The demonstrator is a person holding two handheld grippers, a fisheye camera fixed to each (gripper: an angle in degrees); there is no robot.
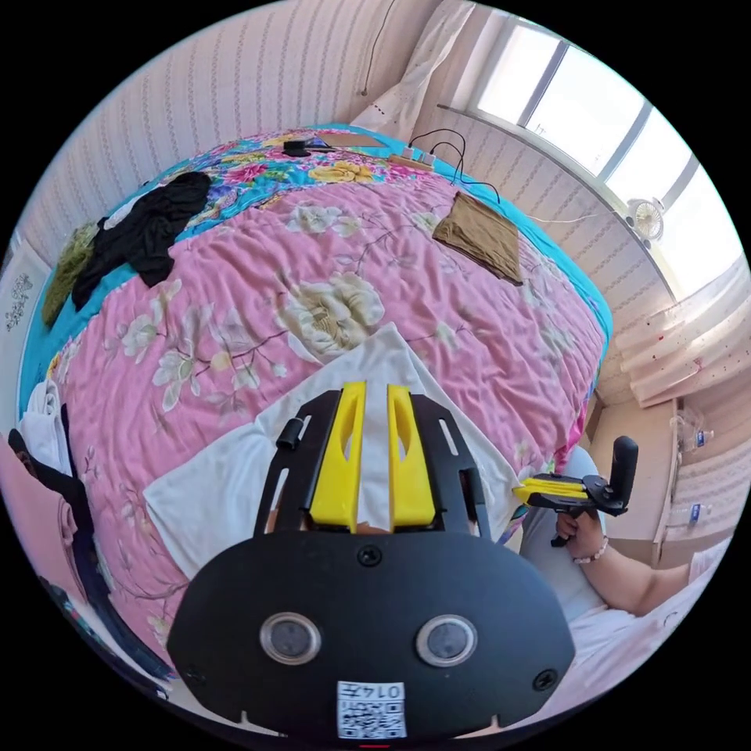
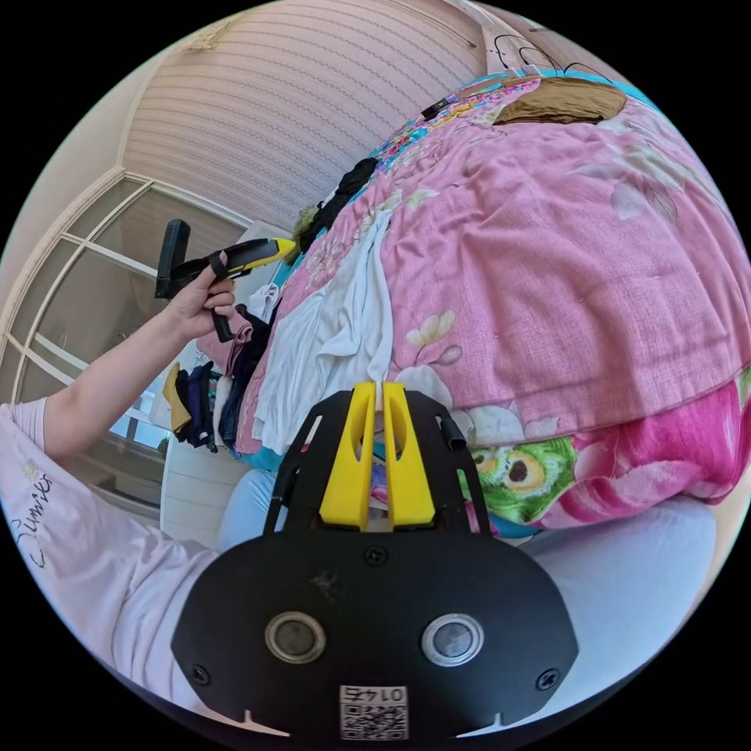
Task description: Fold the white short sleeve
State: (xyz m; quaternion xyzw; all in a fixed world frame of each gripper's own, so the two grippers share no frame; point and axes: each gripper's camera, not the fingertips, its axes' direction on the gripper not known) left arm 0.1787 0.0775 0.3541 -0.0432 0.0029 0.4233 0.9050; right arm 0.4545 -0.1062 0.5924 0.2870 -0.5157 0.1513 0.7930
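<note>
The white short sleeve [image 1: 227, 485] lies spread flat on the pink floral quilt [image 1: 258, 266], near the bed's edge. My left gripper [image 1: 376, 387] hovers over its middle, jaws a narrow gap apart with nothing between them. In the right gripper view the white short sleeve [image 2: 344, 328] drapes over the quilt's edge [image 2: 563, 258]. A hand holds the left gripper [image 2: 283, 247] in the air above that garment's far end. My right gripper [image 2: 379, 385] is shut and empty, just off the bed's side by the shirt's near hem. That right gripper [image 1: 522, 493] also shows beside the bed, held in a hand.
A folded brown garment [image 1: 479, 235] lies at the far right of the bed. A black garment [image 1: 149, 227] and a green one [image 1: 66, 270] are at the far left. A power strip with cables [image 1: 411, 160] is near the wall. More clothes [image 2: 203, 391] hang beside the bed.
</note>
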